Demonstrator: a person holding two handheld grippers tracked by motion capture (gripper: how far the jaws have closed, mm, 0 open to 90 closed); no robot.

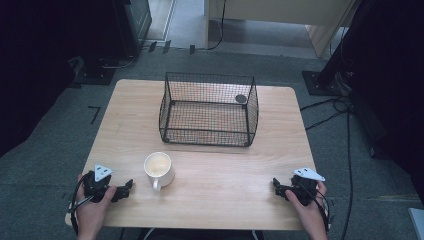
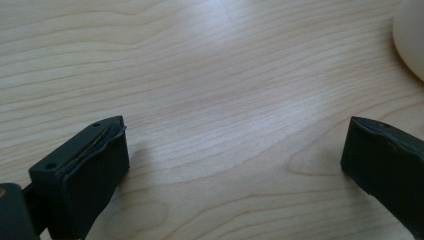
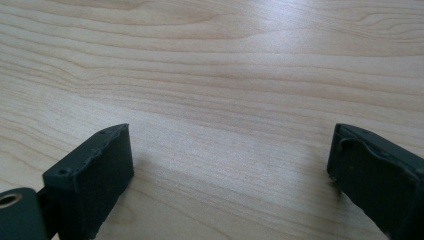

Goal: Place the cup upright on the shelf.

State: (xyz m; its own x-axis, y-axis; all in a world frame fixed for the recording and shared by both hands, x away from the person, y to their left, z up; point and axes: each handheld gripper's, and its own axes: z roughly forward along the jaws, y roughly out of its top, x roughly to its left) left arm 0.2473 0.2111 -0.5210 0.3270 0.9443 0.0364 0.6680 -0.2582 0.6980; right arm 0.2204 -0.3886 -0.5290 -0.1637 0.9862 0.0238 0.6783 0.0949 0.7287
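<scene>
A pale wooden counter carries a black wire basket toward its far edge and a white mug nearer the front edge, left of centre. The left gripper and right gripper rest at the front corners, fingers apart, holding nothing. If the mug is meant for the basket, the left gripper, just beside it, should likely close squarely on its rim or handle.

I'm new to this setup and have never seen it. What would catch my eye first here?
A black wire mesh basket stands at the middle of the far half of the light wooden table, with a small dark round thing near its far right corner. Nearer, left of centre, a white mug stands upright, handle toward the person. The left gripper and right gripper rest open at the near corners.
</scene>
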